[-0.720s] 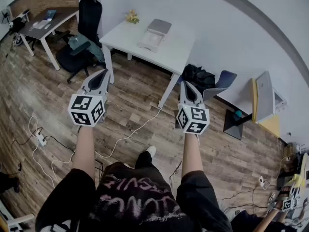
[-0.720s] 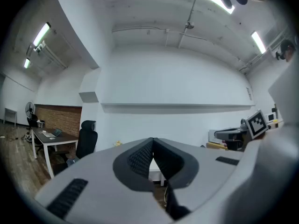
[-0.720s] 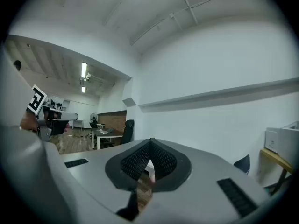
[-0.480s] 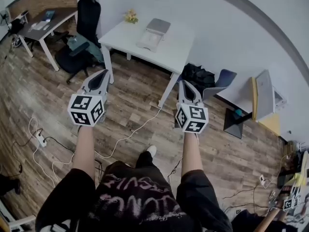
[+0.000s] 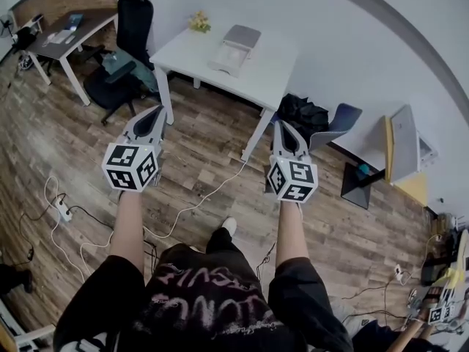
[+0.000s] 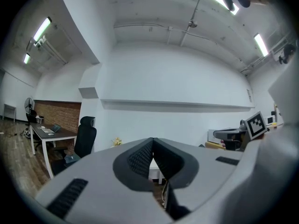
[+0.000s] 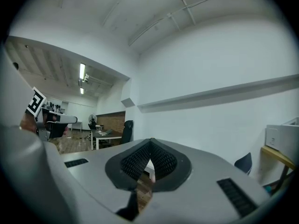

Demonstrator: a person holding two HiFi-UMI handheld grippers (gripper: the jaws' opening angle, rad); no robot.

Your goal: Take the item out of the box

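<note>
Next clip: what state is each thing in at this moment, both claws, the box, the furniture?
Left claw: shut, empty, held level.
Right claw: shut, empty, held level.
Box: resting on the white table, untouched; too small to tell whether it is open.
Chair: upright, nobody in it.

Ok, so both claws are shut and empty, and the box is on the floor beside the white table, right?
No: the box sits on top of the white table, not down beside it, as the head view shows. The left claw and right claw are shut and empty.
</note>
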